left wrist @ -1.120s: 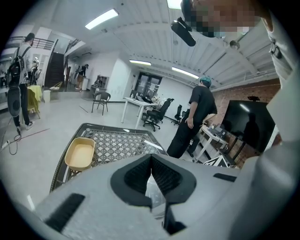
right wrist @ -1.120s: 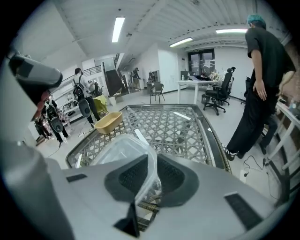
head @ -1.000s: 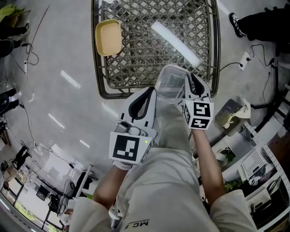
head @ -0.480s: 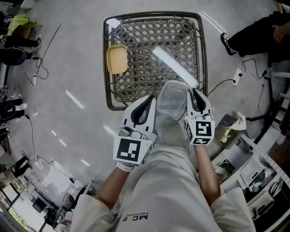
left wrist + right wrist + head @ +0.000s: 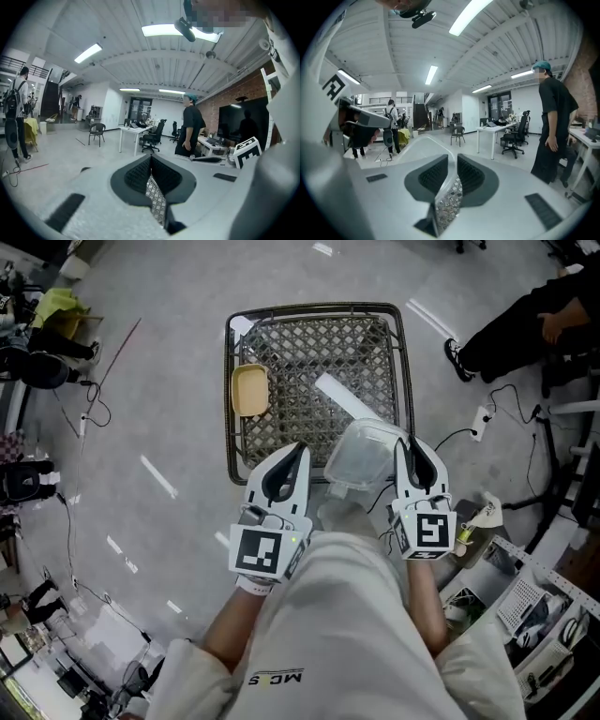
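My right gripper (image 5: pixel 410 442) is shut on the rim of a clear plastic container (image 5: pixel 364 454), held up in the air over the near edge of a lattice-topped table (image 5: pixel 309 351). In the right gripper view the container's rim (image 5: pixel 423 144) runs between the jaws of that gripper (image 5: pixel 452 162). My left gripper (image 5: pixel 297 449) hangs beside the container's left side, and whether it touches is unclear. In its own view the left gripper (image 5: pixel 151 159) is shut with nothing between the jaws. A shallow yellow tray (image 5: pixel 249 390) lies on the table's left side.
A white strip (image 5: pixel 345 397) crosses the tabletop. A person in black (image 5: pixel 520 322) stands at the right, also seen as a person in a teal cap (image 5: pixel 554 126). Cables and cluttered shelves (image 5: pixel 534 615) sit lower right. Desks and office chairs (image 5: pixel 151 136) stand further off.
Both grippers and the container have risen and tilted up; the table has dropped out of both gripper views and looks smaller and farther in the head view.
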A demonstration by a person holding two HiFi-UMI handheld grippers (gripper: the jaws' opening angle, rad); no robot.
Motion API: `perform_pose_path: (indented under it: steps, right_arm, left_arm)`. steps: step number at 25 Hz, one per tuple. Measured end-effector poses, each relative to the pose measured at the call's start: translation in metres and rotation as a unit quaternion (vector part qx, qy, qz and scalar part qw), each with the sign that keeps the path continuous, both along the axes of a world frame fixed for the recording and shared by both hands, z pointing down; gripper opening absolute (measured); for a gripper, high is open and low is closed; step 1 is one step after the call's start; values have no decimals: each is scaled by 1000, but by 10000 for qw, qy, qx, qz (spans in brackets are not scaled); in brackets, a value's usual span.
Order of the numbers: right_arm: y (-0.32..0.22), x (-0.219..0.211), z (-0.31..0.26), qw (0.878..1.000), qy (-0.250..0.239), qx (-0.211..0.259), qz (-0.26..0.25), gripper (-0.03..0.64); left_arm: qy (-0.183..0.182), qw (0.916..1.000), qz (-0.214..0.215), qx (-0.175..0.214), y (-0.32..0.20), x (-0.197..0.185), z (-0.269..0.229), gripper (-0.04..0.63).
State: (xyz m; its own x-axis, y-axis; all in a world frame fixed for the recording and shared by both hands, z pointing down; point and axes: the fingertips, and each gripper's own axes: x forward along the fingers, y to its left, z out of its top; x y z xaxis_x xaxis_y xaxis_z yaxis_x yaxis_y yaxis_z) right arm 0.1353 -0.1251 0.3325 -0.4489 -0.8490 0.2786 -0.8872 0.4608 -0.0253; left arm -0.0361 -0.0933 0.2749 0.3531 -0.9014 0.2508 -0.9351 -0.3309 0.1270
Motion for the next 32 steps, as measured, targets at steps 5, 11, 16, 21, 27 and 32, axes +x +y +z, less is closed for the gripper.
perform_pose_path:
  steps: [5, 11, 16, 21, 27, 32]
  right_arm:
    - [4, 9, -36, 9995, -42, 318, 20, 77]
    - [10, 13, -62, 9982, -180, 570, 35, 77]
    - [16, 12, -74, 9971, -268, 712, 30, 77]
    - [19, 9, -76, 9966, -269, 775, 21, 77]
    - [17, 9, -76, 9967, -349, 728, 62, 77]
    - [17, 9, -76, 9968, -373, 706, 63, 77]
  left_arm:
    - [-5, 9997, 0, 260, 6, 4, -24, 25]
    - [79, 9990, 33, 432, 16, 11, -35, 25]
    - [110, 9983, 5, 564, 22, 13, -43, 25]
    - [113, 9982, 3, 585, 25, 12, -44, 25]
    - [82, 9984, 42, 566, 24, 13, -44, 25]
    - [55, 9984, 63, 555, 24, 14, -46, 25]
